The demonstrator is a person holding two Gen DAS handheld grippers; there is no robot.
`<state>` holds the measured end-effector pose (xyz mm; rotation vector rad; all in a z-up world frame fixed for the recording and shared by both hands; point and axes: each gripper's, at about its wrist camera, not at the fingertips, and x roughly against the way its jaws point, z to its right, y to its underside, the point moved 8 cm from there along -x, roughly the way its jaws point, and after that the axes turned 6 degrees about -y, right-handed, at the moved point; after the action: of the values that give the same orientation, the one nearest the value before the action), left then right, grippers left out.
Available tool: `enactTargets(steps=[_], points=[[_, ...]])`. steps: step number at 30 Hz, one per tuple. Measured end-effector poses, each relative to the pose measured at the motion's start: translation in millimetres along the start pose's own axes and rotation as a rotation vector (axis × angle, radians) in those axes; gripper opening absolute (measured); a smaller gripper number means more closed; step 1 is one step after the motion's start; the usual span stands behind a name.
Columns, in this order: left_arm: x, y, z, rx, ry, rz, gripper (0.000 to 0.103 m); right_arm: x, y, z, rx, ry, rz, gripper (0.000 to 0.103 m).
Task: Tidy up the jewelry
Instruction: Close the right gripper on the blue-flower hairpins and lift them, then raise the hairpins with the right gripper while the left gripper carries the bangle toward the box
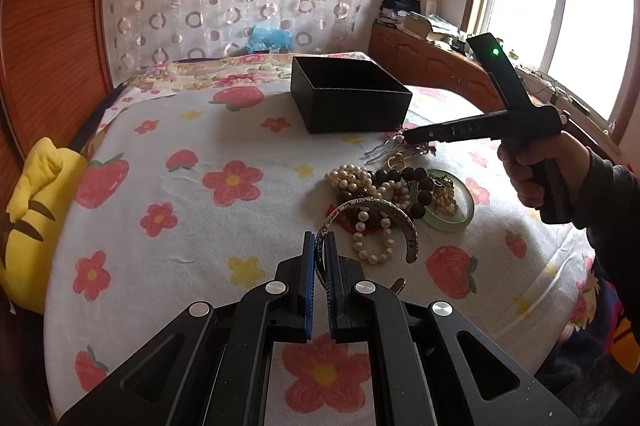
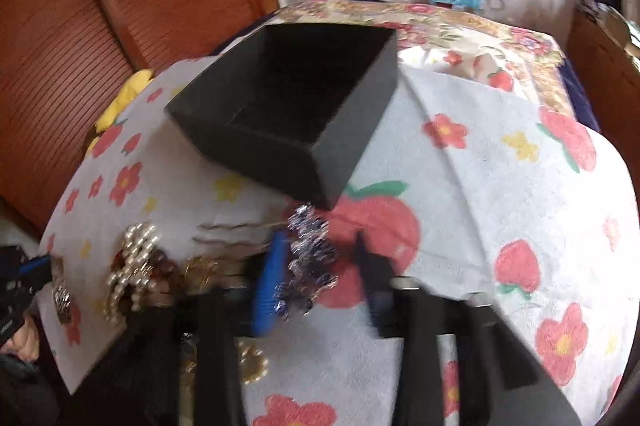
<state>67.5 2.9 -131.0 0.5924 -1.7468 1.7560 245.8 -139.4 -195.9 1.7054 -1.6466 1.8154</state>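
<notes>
A silver cuff bangle (image 1: 376, 202) stands on edge, and my left gripper (image 1: 319, 240) is shut on its near end. Behind it lies a pile of jewelry: pearl strands (image 1: 352, 179), dark wooden beads (image 1: 416, 173) and a green jade bangle (image 1: 469, 211). An open black box (image 1: 360, 109) sits farther back on the bed. A hand holds my right gripper (image 2: 320, 242) low over a silver-blue hairpin ornament (image 2: 308, 254) in front of the box (image 2: 352, 129). The ornament lies between the jaws against the blue pad (image 2: 272, 278). The other finger (image 2: 372, 266) stands apart from it. This view is blurred.
Everything lies on a white bedspread (image 1: 192, 161) printed with flowers and strawberries. A yellow plush (image 1: 28, 222) sits at the left edge by the wooden panel. A blue toy (image 1: 268, 37) sits behind the box. A wooden cabinet (image 1: 420, 59) runs under the window at right.
</notes>
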Motion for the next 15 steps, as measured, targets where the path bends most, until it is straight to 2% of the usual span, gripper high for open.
enactTargets(steps=[4, 7, 15], points=[[-1.1, -1.1, 1.0, -0.007, 0.003, 0.001, 0.004, 3.6, 4.6, -7.8, 0.038, 0.011, 0.001, 0.023], [-1.0, -1.4, 0.9, -0.006, 0.001, 0.002, 0.004, 14.8, 6.5, -4.4, 0.048, 0.074, 0.025, 0.023], [-2.5, -3.4, 7.2, -0.010, 0.003, 0.006, 0.004, 67.7, 6.5, -11.8, 0.220, 0.378, 0.192, 0.023]])
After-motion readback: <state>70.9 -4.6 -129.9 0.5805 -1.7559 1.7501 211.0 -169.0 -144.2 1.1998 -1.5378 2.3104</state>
